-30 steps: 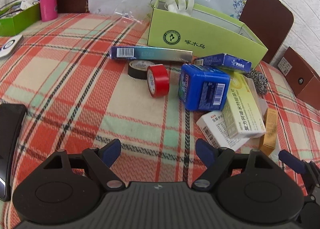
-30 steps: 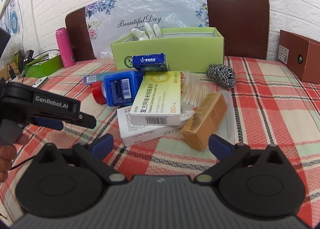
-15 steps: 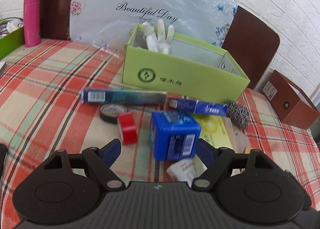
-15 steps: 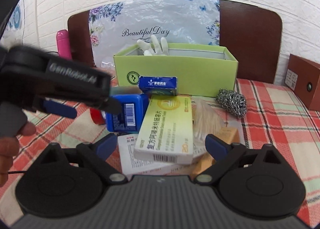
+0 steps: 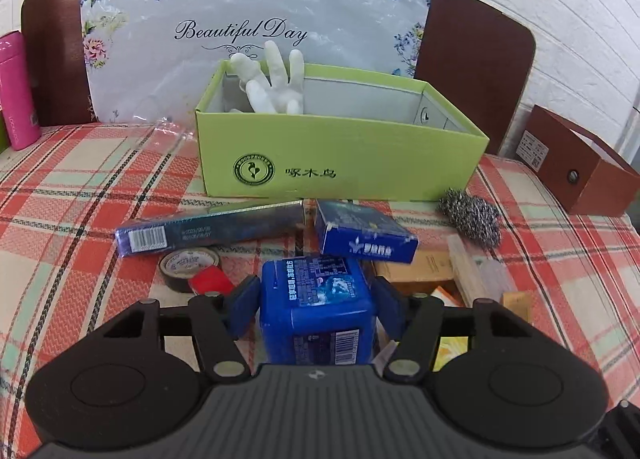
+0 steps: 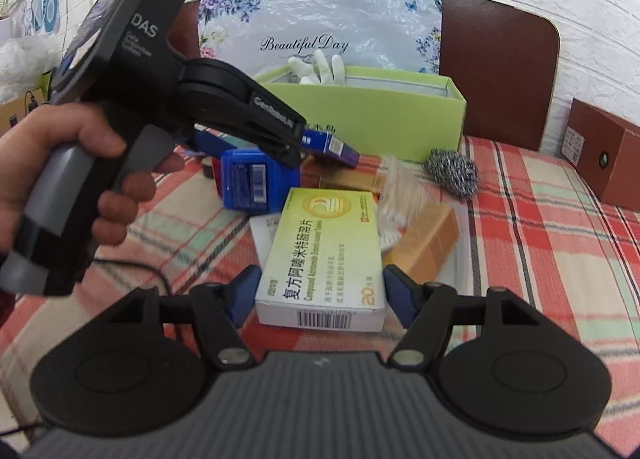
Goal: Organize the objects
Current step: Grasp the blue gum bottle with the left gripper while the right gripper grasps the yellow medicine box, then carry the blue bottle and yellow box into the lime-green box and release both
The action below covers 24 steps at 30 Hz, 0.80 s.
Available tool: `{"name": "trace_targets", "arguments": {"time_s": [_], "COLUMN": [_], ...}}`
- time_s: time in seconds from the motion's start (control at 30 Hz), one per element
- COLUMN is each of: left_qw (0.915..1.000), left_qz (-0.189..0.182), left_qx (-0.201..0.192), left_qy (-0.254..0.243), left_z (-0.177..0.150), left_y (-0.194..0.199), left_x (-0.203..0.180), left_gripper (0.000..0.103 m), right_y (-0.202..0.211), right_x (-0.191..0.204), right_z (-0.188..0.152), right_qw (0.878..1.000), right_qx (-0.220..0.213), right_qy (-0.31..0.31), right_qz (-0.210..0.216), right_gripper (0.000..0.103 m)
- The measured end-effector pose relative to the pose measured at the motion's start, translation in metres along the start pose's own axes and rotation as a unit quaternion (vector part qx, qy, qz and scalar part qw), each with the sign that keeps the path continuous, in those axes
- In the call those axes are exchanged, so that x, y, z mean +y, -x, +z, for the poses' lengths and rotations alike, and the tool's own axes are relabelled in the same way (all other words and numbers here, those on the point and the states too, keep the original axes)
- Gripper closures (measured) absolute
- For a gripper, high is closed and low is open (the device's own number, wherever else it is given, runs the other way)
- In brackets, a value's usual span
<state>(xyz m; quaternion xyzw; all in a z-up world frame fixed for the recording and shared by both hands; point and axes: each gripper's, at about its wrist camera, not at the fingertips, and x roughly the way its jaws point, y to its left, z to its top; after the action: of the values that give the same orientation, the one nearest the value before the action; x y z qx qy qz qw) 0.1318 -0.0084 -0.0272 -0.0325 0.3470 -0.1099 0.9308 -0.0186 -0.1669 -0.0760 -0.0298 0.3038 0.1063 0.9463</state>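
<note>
Both grippers have closed in since a second ago. Left wrist view: the left gripper (image 5: pixel 316 309) is clenched on the blue square tub (image 5: pixel 316 315), which sits on the plaid tablecloth (image 5: pixel 80 195) in front of the green box (image 5: pixel 340 155). Right wrist view: the right gripper (image 6: pixel 320 293) straddles the yellow-green medicine box (image 6: pixel 326 259); whether its pads touch the box, I cannot tell. That box lies atop a white carton (image 6: pixel 264 231).
</note>
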Motion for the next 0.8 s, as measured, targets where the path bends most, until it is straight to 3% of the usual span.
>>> {"name": "trace_targets", "arguments": {"time_s": [0.37, 0.5, 0.8], "left_qw": [0.9991, 0.9991, 0.9991], "left_qz": [-0.022, 0.003, 0.006], "left_qx": [0.037, 0.04, 0.041], "left_qy": [0.008, 0.012, 0.008], "left_z": [-0.064, -0.067, -0.07], "left_y": [0.053, 0.05, 0.048], "left_x": [0.023, 0.022, 0.021], "left_gripper": [0.042, 0.037, 0.037], "right_y": [0.016, 0.015, 0.011], "right_x": [-0.006, -0.004, -0.006], "right_z": [-0.02, -0.02, -0.022], "right_qw": [0.999, 1.0, 0.999], "right_qx": [0.029, 0.023, 0.024], "right_qy": [-0.02, -0.016, -0.018], "right_qz": [0.004, -0.007, -0.014], "right_gripper": [0.036, 0.03, 0.026]}}
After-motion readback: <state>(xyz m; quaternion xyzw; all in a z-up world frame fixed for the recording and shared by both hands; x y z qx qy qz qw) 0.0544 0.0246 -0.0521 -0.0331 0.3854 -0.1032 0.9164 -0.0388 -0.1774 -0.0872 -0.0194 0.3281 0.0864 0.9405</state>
